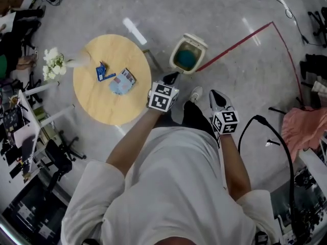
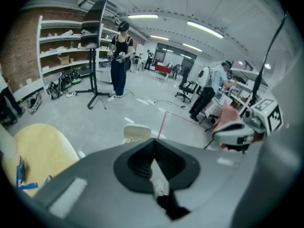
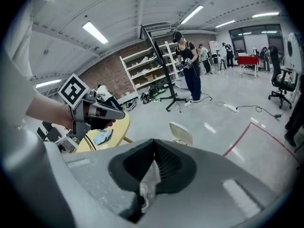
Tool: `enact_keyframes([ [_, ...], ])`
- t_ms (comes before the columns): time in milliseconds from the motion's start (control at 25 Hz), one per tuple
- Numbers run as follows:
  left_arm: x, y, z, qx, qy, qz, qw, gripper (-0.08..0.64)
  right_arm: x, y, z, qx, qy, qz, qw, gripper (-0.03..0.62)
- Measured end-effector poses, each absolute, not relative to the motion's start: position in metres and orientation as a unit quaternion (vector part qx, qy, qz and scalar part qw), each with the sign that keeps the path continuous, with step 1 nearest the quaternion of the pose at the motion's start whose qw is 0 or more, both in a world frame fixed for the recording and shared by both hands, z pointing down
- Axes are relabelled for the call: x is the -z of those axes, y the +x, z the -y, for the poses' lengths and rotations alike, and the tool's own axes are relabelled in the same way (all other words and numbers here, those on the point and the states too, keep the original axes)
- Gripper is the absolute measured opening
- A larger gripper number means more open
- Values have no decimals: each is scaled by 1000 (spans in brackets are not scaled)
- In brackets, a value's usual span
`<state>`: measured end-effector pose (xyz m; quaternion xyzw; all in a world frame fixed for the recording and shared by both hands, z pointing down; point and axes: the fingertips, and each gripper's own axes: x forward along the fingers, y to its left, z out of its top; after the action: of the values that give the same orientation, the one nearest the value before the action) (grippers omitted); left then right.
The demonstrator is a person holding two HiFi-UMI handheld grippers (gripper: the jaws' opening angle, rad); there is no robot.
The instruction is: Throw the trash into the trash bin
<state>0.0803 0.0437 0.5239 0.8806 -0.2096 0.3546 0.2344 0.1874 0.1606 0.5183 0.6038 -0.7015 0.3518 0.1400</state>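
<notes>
Nearest, the person's white shirt fills the foreground. On the round wooden table lie a blue wrapper and a crumpled packet. The left gripper is clenched and empty beside the table. The open trash bin stands on the floor. The right gripper is clenched and empty.
</notes>
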Motion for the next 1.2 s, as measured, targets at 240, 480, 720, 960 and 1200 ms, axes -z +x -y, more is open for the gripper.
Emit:
enact_keyframes([
  [240,-503,71,-48,-338,888,211,228,8,-503,185,-161,-339,604,707,139,0],
  [480,-483,65,-49,-327,889,210,242,8,-490,176,-156,-329,596,718,144,0],
  [720,-478,44,-45,-321,886,228,244,8,-484,165,-149,-322,591,724,149,0],
  [960,-485,5,-37,-331,875,253,248,58,-479,150,-140,-317,580,733,158,0],
  [1200,-505,-54,-26,-351,855,292,246,114,-476,135,-131,-312,572,739,169,0],
])
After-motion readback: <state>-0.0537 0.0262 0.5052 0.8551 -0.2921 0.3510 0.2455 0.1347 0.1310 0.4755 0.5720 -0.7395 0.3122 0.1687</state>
